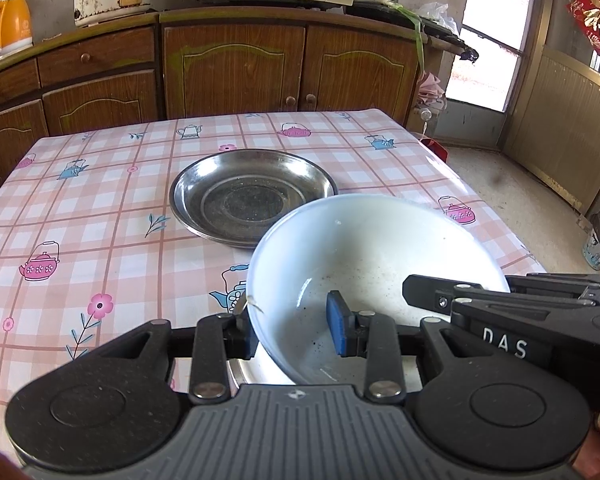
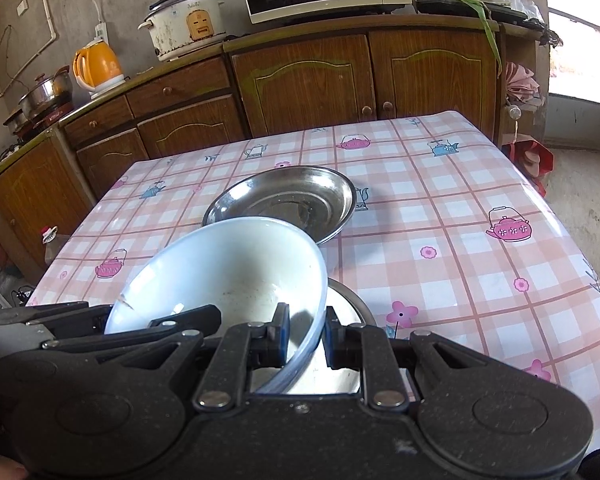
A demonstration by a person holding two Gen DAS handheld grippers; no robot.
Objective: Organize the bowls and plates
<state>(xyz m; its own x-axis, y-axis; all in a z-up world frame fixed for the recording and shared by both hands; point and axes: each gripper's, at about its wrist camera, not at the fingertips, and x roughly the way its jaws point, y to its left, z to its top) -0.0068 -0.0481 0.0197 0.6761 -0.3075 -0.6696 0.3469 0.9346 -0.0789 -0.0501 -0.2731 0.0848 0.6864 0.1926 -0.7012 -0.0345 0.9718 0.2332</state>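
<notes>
Above the desk (image 1: 100, 208), I hold a tilted white ceramic bowl (image 1: 364, 256) — left tongs (image 1: 296, 330) and right tongs (image 2: 306, 338) each clamp opposite rims, steadying it — near the round steel plate (image 1: 252, 196).

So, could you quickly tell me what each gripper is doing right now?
Left gripper: shut on the white bowl rim.
Right gripper: shut on the same bowl's rim.

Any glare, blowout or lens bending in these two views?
Left wrist: window blown out, cabinets bowed by the fisheye, white bowl sunlit but readable. Right wrist: door overexposed, glare on the tablecloth edge; both sharp.
</notes>
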